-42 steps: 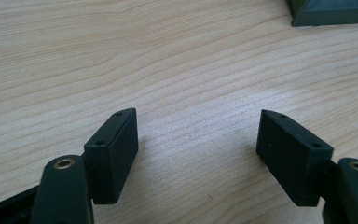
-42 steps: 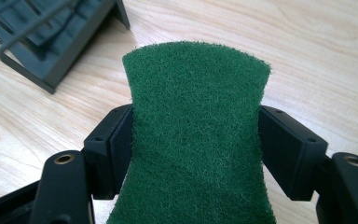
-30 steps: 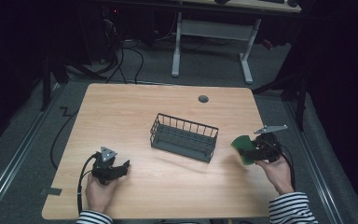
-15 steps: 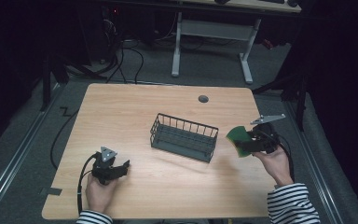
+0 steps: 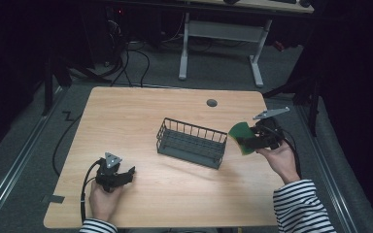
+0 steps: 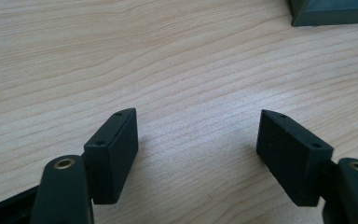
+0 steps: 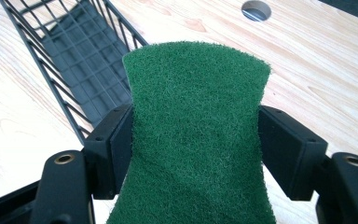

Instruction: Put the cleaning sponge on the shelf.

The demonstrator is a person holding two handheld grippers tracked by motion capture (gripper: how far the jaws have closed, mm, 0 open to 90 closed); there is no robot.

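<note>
Sponge (image 7: 196, 140) pinched waist, right gripper view

No text, label, brand, number or sign can be read anywhere in the pictures.

Overhead view; two close tabletop (image 5: 126, 116) views
</note>
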